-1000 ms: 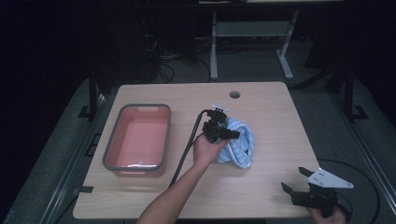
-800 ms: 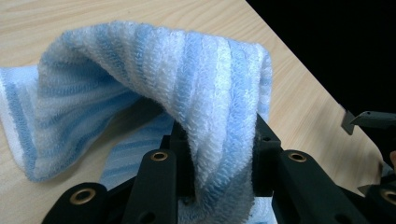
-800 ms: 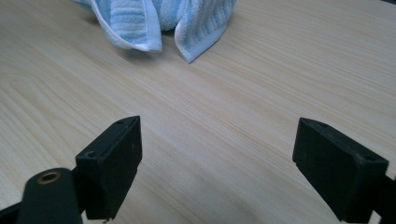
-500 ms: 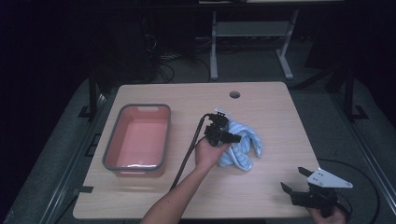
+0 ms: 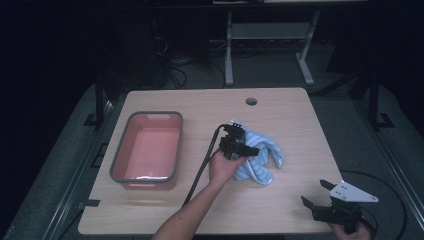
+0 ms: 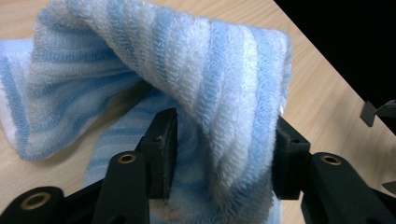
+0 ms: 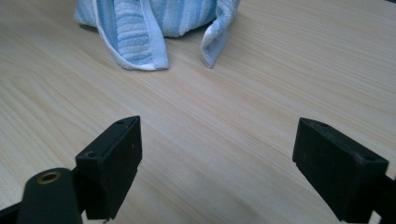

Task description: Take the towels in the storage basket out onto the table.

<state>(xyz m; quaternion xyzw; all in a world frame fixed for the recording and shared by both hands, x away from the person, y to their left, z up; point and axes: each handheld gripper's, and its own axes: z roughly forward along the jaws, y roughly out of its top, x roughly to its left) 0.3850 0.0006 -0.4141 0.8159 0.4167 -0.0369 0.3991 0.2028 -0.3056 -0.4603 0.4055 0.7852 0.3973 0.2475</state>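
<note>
Left gripper view is showing the left tongs (image 6: 219, 154) just opening around the striped towel (image 6: 196, 70), fold lying loosely between, while the right tongs (image 7: 217, 168) are gaping empty over the desk (image 7: 233, 116).

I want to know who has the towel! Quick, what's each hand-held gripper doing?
Left hand-held gripper: jaws just opening, striped towel loosely between them.
Right hand-held gripper: open, holding nothing.

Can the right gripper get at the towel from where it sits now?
Probably yes. The right gripper has its jaws wide open and faces the towel across bare table, with nothing between. The left gripper straddles a fold on the far side, jaws just opening.
</note>
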